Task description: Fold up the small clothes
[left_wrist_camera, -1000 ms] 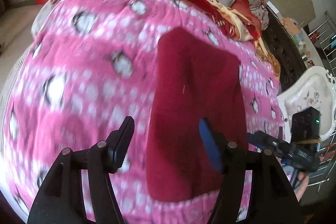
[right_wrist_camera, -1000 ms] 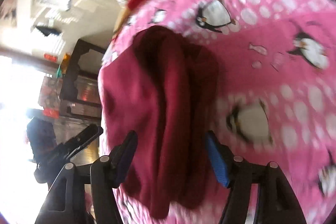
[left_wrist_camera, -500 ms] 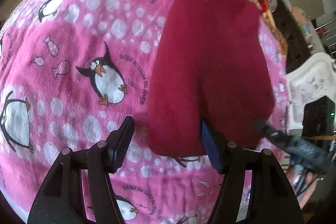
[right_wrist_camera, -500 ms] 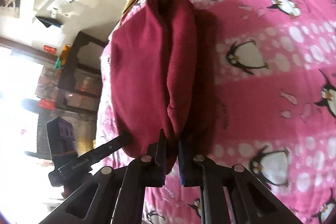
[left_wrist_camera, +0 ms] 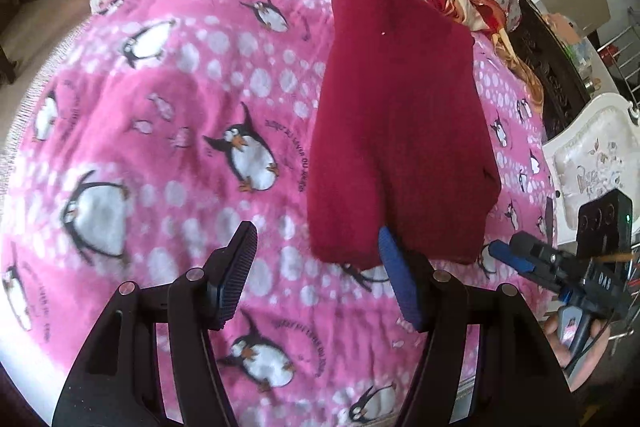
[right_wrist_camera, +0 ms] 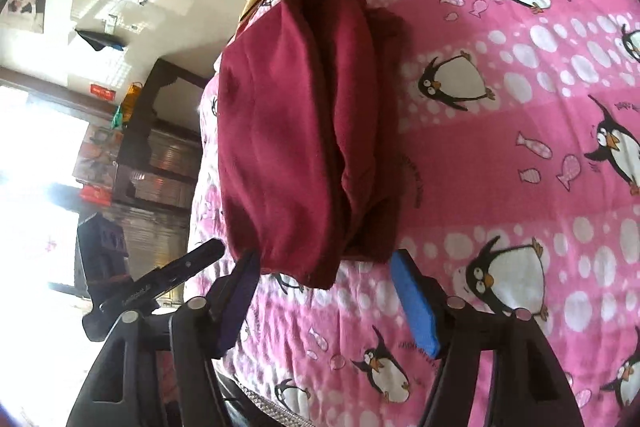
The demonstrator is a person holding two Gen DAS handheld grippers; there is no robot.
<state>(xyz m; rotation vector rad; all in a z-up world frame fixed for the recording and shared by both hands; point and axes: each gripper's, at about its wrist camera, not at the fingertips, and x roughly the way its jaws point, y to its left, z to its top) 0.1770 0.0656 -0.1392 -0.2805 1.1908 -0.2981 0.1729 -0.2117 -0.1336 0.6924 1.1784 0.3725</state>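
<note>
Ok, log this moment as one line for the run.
stage: fold laid down | maroon garment: folded on penguin blanket | right gripper: just opened, empty | left gripper: open, empty

The dark red garment (left_wrist_camera: 400,131) lies folded on the pink penguin blanket (left_wrist_camera: 168,115), a long, narrow shape running away toward the piled bedding. It's soft, fleecy cloth, one plain colour. From the right wrist view the garment (right_wrist_camera: 296,131) shows layers stacked along one side, a rounded fold, and a hemmed edge at the near end, lying free.
</note>
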